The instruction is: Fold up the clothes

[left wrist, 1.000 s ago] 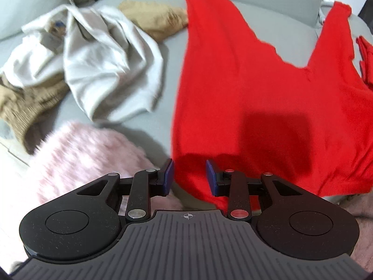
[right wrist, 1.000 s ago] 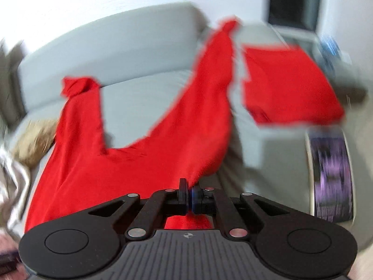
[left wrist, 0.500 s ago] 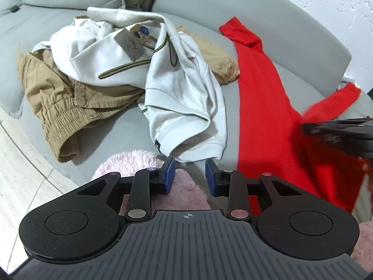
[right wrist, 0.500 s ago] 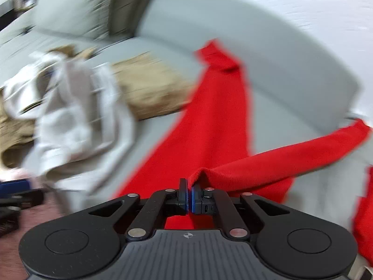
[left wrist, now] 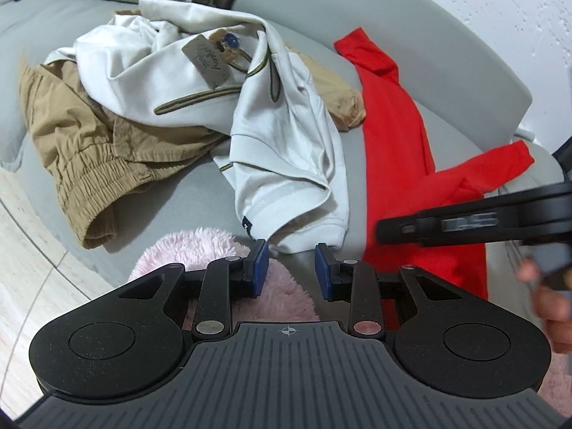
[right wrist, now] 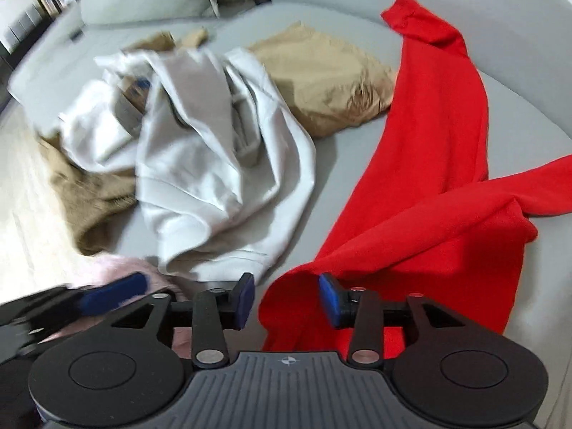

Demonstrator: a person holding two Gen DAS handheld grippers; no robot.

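Three garments lie on grey sofa.

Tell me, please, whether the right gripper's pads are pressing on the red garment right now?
Apart. The right wrist view shows the right gripper, whose jaws have just been opening, with both pads clear of the red garment; its edge lies between them, unpinched.

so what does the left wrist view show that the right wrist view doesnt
Only the left wrist view shows the cardboard tag on the white garment, the elastic waistband of the tan trousers, a hand and the right gripper side-on.

Only the right wrist view shows the right gripper with jaws just opened, red cloth between the pads, not pinched.

Both show the red garment folded over, the grey sofa, the pink fluffy fabric and the open left gripper.
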